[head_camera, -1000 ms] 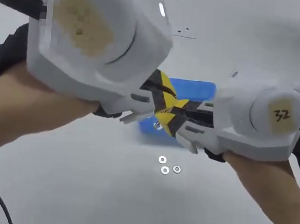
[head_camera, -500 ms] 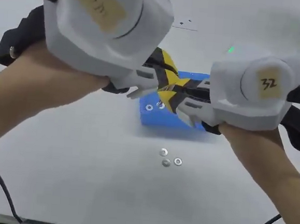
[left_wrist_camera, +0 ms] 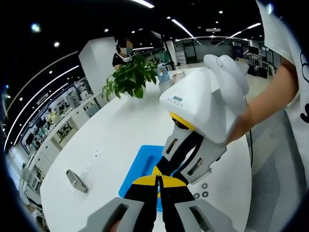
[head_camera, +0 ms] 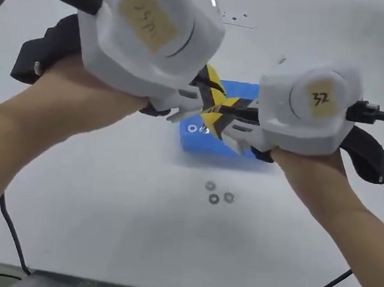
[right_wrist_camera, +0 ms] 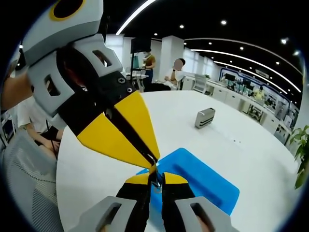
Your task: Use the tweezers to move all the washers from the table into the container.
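Observation:
My two grippers meet tip to tip above the blue container [head_camera: 248,92]. The left gripper [head_camera: 206,113] comes in from the left, its yellow-tipped jaws pressed together. The right gripper [head_camera: 215,123], labelled 32, comes from the right and is shut on a thin dark piece [right_wrist_camera: 155,182] that I take for the tweezers. At least one washer [head_camera: 193,128] lies in the container. Three washers [head_camera: 213,198] sit in a cluster on the white table nearer to me. In the left gripper view, the left gripper [left_wrist_camera: 159,181] touches the right one's jaw tips over the container [left_wrist_camera: 139,165].
A small grey metal block [right_wrist_camera: 205,117] lies on the table beyond the container. A potted plant [left_wrist_camera: 129,79] stands at the far edge. Cables trail off both grippers, one at the table's left front [head_camera: 9,232]. Seated people and desks are in the background.
The head camera has shifted, so the whole scene sits differently. Both grippers stay tip to tip over the container, and the three table washers have not moved.

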Available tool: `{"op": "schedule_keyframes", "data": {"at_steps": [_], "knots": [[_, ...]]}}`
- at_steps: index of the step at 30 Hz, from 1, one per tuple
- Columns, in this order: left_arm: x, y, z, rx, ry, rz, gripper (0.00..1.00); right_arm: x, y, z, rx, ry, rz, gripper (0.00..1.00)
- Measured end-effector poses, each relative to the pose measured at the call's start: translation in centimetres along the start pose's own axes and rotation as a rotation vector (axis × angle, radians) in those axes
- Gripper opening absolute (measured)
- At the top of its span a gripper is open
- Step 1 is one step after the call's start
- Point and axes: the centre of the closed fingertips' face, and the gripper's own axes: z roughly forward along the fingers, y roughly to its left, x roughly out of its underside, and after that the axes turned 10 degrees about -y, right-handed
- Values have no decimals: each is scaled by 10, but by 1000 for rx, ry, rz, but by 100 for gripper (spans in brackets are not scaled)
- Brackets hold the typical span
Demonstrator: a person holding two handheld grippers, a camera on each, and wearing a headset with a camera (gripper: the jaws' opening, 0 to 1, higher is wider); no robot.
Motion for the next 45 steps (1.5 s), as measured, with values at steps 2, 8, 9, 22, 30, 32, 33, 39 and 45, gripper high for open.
{"op": "schedule_keyframes", "data": {"at_steps": [2, 8, 9, 22, 30, 32, 33, 39, 45], "knots": [[2, 0, 1, -2, 1, 0, 0, 3, -1, 2, 3, 6, -4, 4], [11, 1, 9, 6, 18, -5, 0, 12, -3, 6, -1, 32, -14, 4], [13, 2, 10, 7, 19, -4, 0, 13, -3, 7, 0, 32, -10, 4], [23, 4, 16, 24, 35, 4, 0, 22, -5, 14, 8, 41, 26, 4], [25, 4, 16, 31, 29, -3, 0, 24, -5, 15, 9, 52, 16, 4], [24, 4, 16, 32, 32, -5, 0, 24, -5, 15, 5, 54, 27, 5], [23, 3, 15, 32, 32, -3, 0, 23, -5, 14, 6, 51, 33, 5], [11, 0, 6, 22, 15, 11, 0, 12, -2, 4, 18, 24, 32, 6], [-3, -5, -5, 17, -5, 37, 0, -2, 1, -5, 32, -3, 24, 6]]}}
